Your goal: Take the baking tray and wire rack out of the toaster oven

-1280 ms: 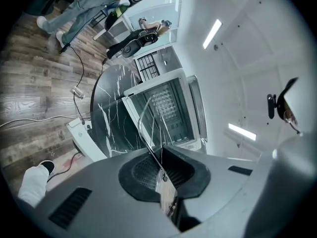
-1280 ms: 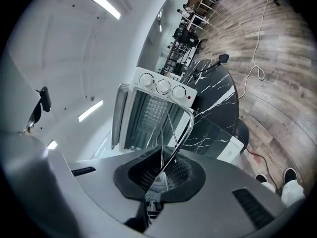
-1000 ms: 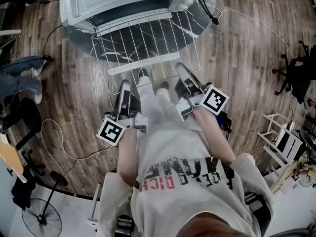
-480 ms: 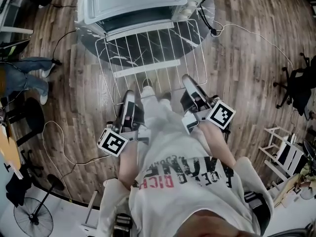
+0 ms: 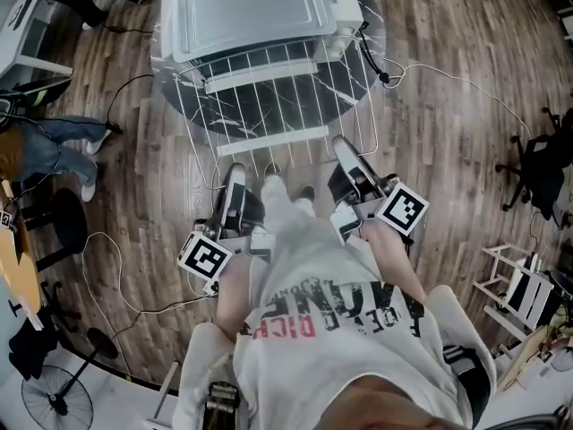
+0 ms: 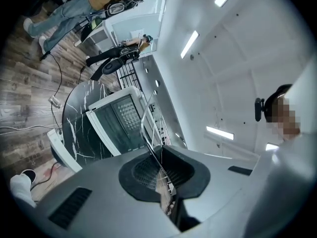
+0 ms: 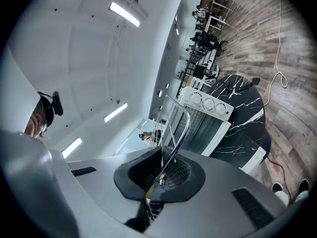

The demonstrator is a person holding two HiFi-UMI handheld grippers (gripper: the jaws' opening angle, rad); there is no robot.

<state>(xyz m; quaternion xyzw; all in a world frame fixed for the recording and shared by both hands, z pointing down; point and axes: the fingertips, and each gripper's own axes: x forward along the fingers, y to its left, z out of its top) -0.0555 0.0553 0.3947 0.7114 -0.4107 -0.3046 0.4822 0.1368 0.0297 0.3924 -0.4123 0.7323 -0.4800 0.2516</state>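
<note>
The wire rack (image 5: pixel 279 92) hangs level in the air over the open door (image 5: pixel 274 140) of the white toaster oven (image 5: pixel 251 12). My left gripper (image 5: pixel 235 172) is shut on the rack's near edge at the left. My right gripper (image 5: pixel 343 145) is shut on the same edge at the right. In the left gripper view a rack rod (image 6: pixel 148 133) runs out from between the pads of the left gripper (image 6: pixel 161 182), with the toaster oven (image 6: pixel 116 118) beyond. The right gripper view shows the right gripper (image 7: pixel 158 180) pinching the rack's rim (image 7: pixel 177 128). I cannot make out the baking tray.
The oven stands on a round black marble table (image 5: pixel 179 106). Cables trail over the wooden floor (image 5: pixel 448 70). A person in jeans (image 5: pixel 49 141) stands at the left, an office chair (image 5: pixel 537 164) and white shelving (image 5: pixel 519 285) at the right, a fan (image 5: pixel 58 406) at lower left.
Both grippers have risen together with the wire rack held between them. The rack now sits higher and level, clear of the oven door beneath it.
</note>
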